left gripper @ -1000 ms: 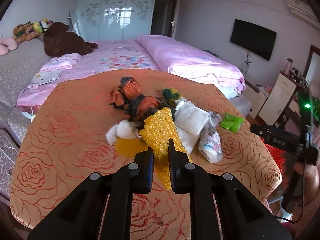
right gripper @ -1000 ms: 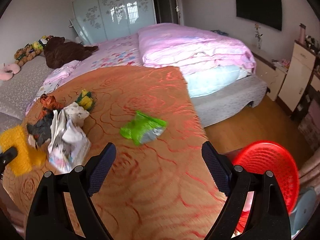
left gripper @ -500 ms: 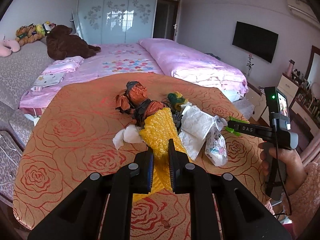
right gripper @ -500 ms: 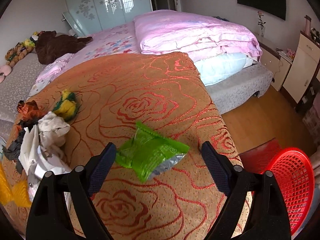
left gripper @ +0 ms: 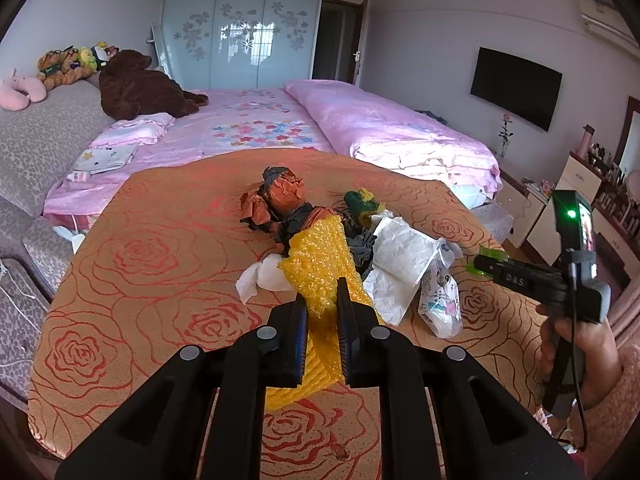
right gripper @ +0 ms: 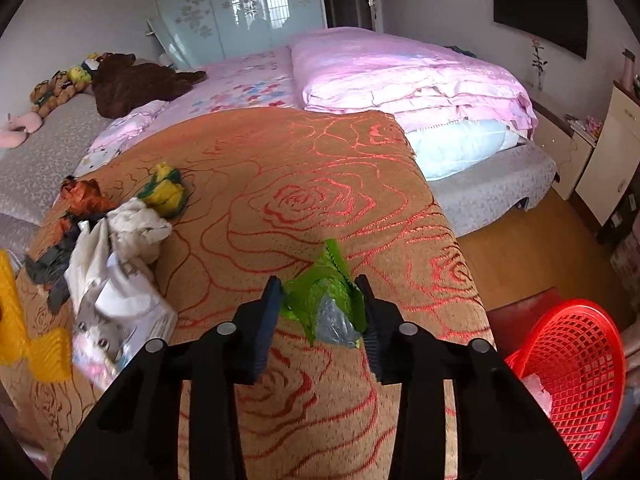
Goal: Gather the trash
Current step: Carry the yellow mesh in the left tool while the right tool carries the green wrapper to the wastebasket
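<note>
My left gripper [left gripper: 322, 296] is pinching the yellow bubble wrap [left gripper: 320, 258] on the rose-patterned tablecloth [left gripper: 132, 256]. My right gripper [right gripper: 320, 300], marked "DAS", is clasping the green snack wrapper [right gripper: 324, 300]; the red basket [right gripper: 576, 376] is sitting at four o'clock.

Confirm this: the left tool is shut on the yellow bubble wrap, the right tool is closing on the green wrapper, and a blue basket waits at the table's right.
One thing is wrong: the basket is red, not blue, as the right wrist view shows. The rest stands: the left tool is shut on the yellow bubble wrap, and the right tool brackets the green wrapper.
</note>
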The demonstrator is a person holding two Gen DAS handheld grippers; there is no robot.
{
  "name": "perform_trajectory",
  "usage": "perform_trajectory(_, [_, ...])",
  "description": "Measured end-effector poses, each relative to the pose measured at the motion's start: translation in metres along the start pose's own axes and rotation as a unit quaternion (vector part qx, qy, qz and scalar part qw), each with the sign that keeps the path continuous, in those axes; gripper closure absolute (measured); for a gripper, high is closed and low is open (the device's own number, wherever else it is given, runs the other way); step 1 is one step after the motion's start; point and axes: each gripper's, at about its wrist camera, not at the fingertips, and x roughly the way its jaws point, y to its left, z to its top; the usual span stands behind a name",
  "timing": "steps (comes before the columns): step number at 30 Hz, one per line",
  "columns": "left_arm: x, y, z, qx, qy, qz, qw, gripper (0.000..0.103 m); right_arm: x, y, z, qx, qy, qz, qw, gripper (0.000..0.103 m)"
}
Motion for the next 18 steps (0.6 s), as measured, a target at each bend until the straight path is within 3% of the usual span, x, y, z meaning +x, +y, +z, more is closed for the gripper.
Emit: perform_trajectory(18, [-0.014, -0.007, 0.019, 0.010, -0.029, -0.013, 0.9994, 0.091, -0.086, 0.007, -0.013, -0.012, -0.067, 0.019, 0.998, 0.067])
